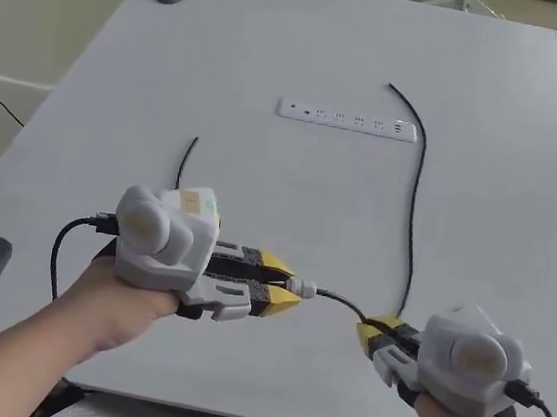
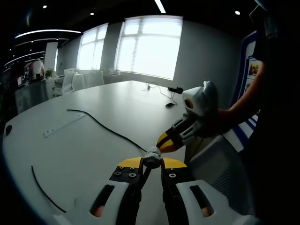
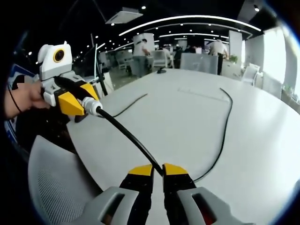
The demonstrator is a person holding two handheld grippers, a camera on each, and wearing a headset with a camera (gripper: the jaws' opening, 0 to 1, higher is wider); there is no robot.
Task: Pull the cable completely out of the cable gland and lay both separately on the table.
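Left gripper point(image 2: 151, 164) pinches cable gland point(image 2: 152, 156), right gripper point(image 3: 158, 168) pinches cable point(image 3: 126, 133).

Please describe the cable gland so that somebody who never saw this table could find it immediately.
Start from the white table and go to its near edge, where the left gripper points toward the right gripper. The cable gland sits pinched between its yellow tips. It is the small pale piece, unlike the long black cable running out of it.

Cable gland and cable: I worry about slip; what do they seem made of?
The cable gland looks like smooth, pale grey plastic, though plated metal is possible. The cable has a matte black jacket, likely rubber or PVC: it curves loosely.
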